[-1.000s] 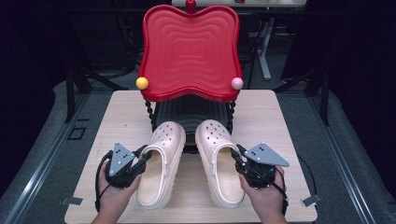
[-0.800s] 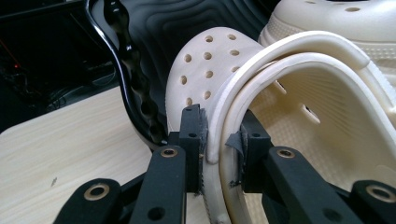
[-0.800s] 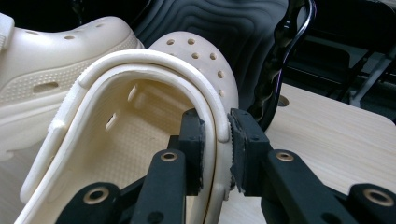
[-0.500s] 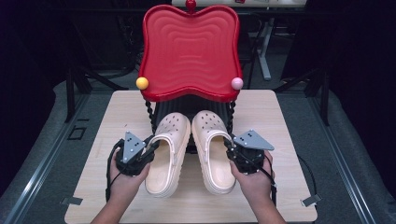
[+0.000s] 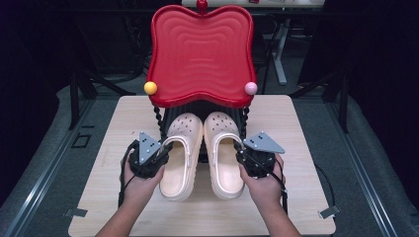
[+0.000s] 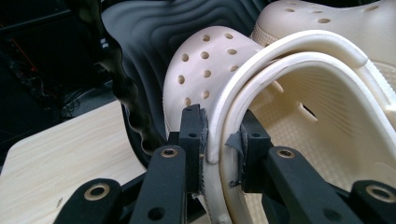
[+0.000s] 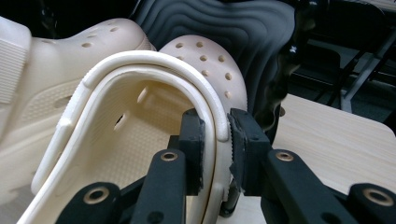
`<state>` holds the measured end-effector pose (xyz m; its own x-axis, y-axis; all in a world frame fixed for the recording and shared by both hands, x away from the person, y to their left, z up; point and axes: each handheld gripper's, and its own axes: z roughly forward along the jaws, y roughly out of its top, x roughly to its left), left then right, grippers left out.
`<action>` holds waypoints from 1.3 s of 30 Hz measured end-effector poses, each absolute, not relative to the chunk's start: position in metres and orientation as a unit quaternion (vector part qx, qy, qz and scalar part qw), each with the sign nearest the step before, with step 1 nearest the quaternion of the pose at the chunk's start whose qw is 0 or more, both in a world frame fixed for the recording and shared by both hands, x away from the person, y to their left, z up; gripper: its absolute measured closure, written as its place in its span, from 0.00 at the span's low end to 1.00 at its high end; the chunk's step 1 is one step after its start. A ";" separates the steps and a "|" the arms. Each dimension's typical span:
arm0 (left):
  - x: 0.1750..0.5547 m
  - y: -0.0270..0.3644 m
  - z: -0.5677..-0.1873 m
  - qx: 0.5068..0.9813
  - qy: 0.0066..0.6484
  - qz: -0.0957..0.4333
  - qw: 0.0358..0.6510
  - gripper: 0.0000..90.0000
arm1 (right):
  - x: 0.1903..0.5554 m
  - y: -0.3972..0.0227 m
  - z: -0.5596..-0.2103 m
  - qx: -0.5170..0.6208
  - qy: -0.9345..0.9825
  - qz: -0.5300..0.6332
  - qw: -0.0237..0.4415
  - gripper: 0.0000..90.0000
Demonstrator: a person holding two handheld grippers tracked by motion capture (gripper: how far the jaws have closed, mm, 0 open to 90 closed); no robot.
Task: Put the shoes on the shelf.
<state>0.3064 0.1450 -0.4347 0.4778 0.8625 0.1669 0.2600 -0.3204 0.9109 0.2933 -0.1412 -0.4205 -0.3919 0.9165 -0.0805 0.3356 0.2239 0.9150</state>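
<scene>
While both clogs sat well back toward the near edge of the table (image 5: 296, 123) a second ago, with their toes just short of the stand, they now lie further forward and closer together, their perforated toes tucked under the lower edge of the red wavy tray (image 5: 200, 54) and between the twisted black legs (image 5: 159, 121) that carry it. The left gripper (image 5: 157, 154) is clamped on the outer side wall of the left clog (image 5: 182, 153), and the left gripper view shows one jaw outside and one inside the wall with the strap (image 6: 280, 56) folded over the opening, the rim pinched tight between them. The right gripper (image 5: 245, 154) is clamped the same way on the outer wall of the right clog (image 5: 223, 150), and the right gripper view shows its jaws closed on the rim just behind the holed toe (image 7: 210, 70). Both hands sit further up the table than before, so the push has carried the pair inward together. Judging by how they lie, the shoes are roughly halfway into the space beneath the tray, heels out on the bare tabletop, so the stowing looks underway but not finished; a further straight push seems needed, keeping the toes clear of the legs.
</scene>
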 end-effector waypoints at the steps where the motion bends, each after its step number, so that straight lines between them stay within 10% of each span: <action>1: 0.309 0.144 -0.434 0.737 0.379 0.346 0.439 0.84 | 0.295 -0.140 -0.420 0.442 0.708 0.440 0.331 0.84; 39: 0.367 0.116 -0.437 0.717 0.397 0.347 0.456 0.71 | 0.355 -0.120 -0.430 0.457 0.704 0.433 0.329 0.78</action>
<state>0.3666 0.1165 -0.4374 0.4449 0.8852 0.1356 0.2530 -0.2694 0.9292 0.3546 -0.1198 -0.4301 -0.3667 0.9279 -0.0675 0.3585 0.2078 0.9101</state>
